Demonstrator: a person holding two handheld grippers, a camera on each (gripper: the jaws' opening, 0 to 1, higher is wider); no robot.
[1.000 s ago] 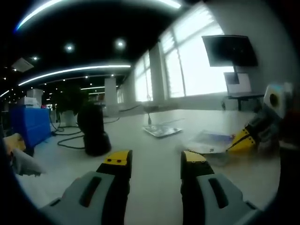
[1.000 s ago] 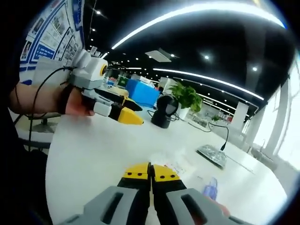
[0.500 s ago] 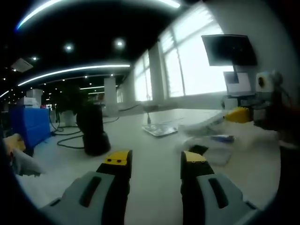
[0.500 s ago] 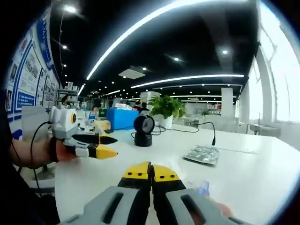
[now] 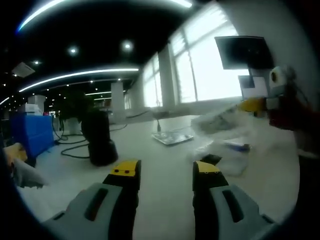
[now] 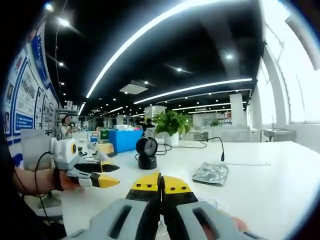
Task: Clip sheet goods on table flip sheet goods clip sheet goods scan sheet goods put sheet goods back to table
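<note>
Right gripper (image 6: 161, 183), jaws pinched on a clear plastic sheet-goods packet (image 5: 227, 122) lifted off the white table (image 5: 165, 165) at 3 o'clock; left gripper (image 5: 165, 172) wide, empty.

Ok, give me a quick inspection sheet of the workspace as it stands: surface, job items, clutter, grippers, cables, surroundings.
Surface: white table, broad and mostly bare.
Job's things: clear sheet goods pack lifted off the table, hanging from the right gripper; black scanner upright on the table.
Clutter: silver foil pack lying flat by a thin gooseneck stand.
Grippers: left gripper open, holding nothing; right gripper jaws together on the sheet goods pack.
Cables: black cable trailing from the scanner across the table.
Surroundings: blue bin, potted plant, windows, wall monitor, ceiling light strips.
</note>
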